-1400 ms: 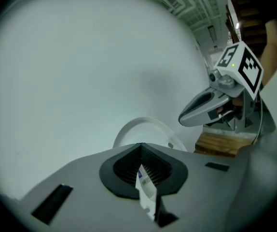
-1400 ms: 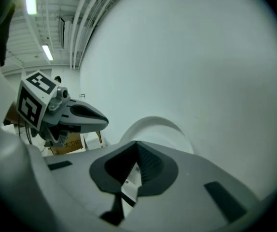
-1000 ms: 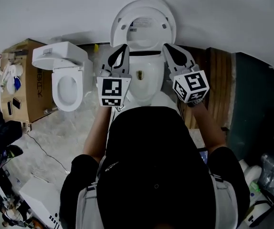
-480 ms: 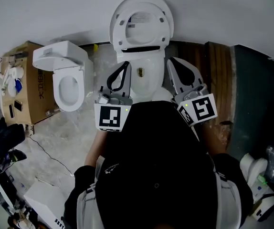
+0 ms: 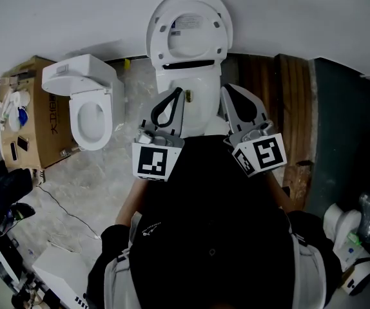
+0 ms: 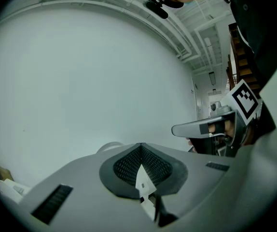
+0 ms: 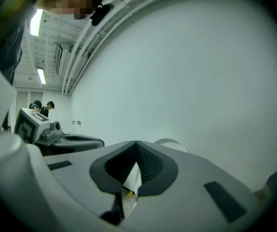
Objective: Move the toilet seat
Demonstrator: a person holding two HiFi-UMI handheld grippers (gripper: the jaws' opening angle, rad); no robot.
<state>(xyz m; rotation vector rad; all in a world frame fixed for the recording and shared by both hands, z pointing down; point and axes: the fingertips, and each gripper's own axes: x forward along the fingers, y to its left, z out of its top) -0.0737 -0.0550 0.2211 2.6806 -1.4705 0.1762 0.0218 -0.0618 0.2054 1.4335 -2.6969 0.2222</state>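
Toilet seat [image 5: 188, 24], white, stands raised upright at twelve o'clock in the head view. It leans back against the pale wall [image 5: 314, 11] with its underside facing me. Just below it, at its six o'clock, is the white toilet [image 5: 191, 105] it belongs to, directly ahead of me. I hold my left gripper [image 5: 176, 95] at the toilet's nine o'clock side and my right gripper [image 5: 227, 92] at its three o'clock side. Both point forward toward the wall, and both are well apart from the raised seat. The left gripper view shows its two jaws pressed together with nothing between them. The right gripper view likewise shows its jaws together and empty. At nine o'clock in the head view a second, smaller white toilet [image 5: 89, 111] stands with its seat down. Just beyond it, still toward nine o'clock, is a brown cardboard box [image 5: 33, 89]. Dark wooden boards [image 5: 282, 89] lie at two o'clock, beside the main toilet.
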